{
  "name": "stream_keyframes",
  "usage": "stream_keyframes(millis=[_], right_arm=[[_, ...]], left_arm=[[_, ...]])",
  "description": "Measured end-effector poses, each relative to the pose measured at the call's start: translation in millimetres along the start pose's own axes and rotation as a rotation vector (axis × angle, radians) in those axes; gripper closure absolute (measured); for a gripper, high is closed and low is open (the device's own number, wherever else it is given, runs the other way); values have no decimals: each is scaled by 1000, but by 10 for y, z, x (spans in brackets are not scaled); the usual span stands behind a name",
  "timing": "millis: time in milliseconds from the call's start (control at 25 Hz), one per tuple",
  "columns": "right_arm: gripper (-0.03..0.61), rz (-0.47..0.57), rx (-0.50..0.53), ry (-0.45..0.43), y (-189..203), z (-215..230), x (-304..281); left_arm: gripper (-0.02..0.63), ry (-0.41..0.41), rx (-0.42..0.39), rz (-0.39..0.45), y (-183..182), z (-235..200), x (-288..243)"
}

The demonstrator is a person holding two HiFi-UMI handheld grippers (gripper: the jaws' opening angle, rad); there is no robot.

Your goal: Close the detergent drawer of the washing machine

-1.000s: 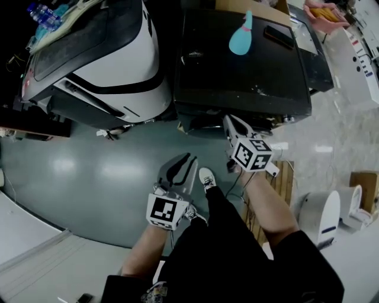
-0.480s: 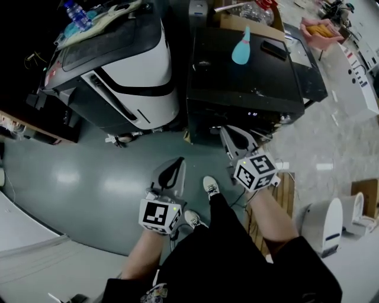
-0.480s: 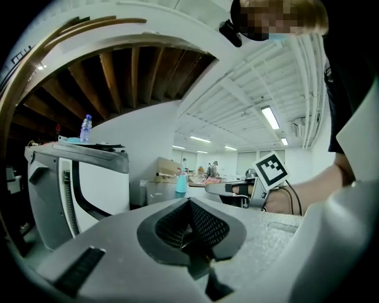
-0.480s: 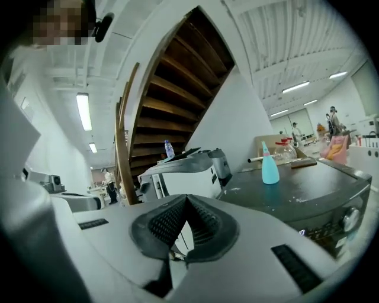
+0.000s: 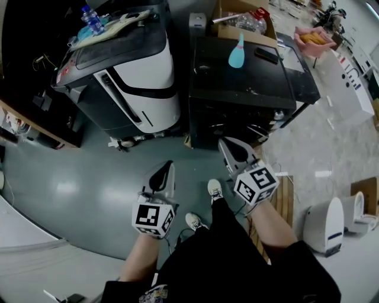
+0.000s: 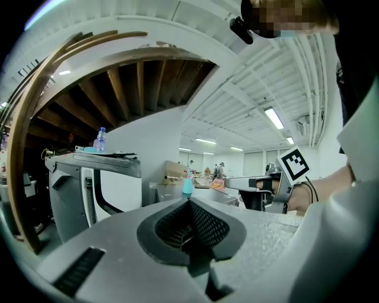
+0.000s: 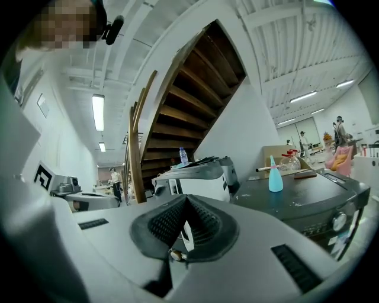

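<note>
The black washing machine (image 5: 243, 77) stands ahead of me, with a pale blue bottle (image 5: 237, 53) on its lid. Its front is dark in the head view, and I cannot make out the detergent drawer there. The right gripper view shows its front panel with a knob (image 7: 339, 222). My left gripper (image 5: 167, 165) hangs over the grey floor, well short of the machine, shut and empty (image 6: 188, 201). My right gripper (image 5: 224, 144) is nearer the machine's front but apart from it, also shut with nothing between its pads (image 7: 187, 198).
A white and black machine (image 5: 130, 77) stands left of the washer, with a water bottle (image 5: 90, 18) on top. A cardboard box (image 5: 240, 18) sits behind. A wooden pallet (image 5: 284, 189) and white appliances (image 5: 323, 222) lie at right. My shoes (image 5: 214, 189) are between the grippers.
Both grippers have drawn back from the washer's front toward my body and risen. The left jaws, open a second ago, have come together. The right stayed shut.
</note>
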State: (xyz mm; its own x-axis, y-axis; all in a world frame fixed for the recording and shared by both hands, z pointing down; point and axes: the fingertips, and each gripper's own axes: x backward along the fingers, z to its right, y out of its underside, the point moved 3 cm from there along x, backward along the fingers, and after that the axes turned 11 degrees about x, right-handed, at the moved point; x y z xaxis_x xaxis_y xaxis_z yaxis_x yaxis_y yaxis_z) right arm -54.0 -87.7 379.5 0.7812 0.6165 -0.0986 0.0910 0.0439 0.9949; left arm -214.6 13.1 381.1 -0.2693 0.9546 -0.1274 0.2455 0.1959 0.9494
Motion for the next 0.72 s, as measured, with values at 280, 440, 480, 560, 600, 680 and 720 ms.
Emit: stream_keyframes(millis=[280,440,480,560,600,680,720], right_arm=[[581,5,9,-2,2,-186,368],[581,16,15,1,-13,-118,613],[581,16,15,4,-26,-83,673],[581,9,11,9,-45,-4,804],[581,8,11,9,-43,38,879],[581,17,18,1,-14,122,1044],[581,21,23,-4,-2,168,1134]], left_arm=[[611,58,-15,-64,200,347,64],[611,100,-6,-77,215,636,8],[611,108,-4,-76,213,707,-17],[611,118,-8,-77,235,858,-70],[611,120,-11,-79,259,942,-92],[611,117,-13,-82,328,1123,-132],[611,112,-10,-84,369,1222,-152]])
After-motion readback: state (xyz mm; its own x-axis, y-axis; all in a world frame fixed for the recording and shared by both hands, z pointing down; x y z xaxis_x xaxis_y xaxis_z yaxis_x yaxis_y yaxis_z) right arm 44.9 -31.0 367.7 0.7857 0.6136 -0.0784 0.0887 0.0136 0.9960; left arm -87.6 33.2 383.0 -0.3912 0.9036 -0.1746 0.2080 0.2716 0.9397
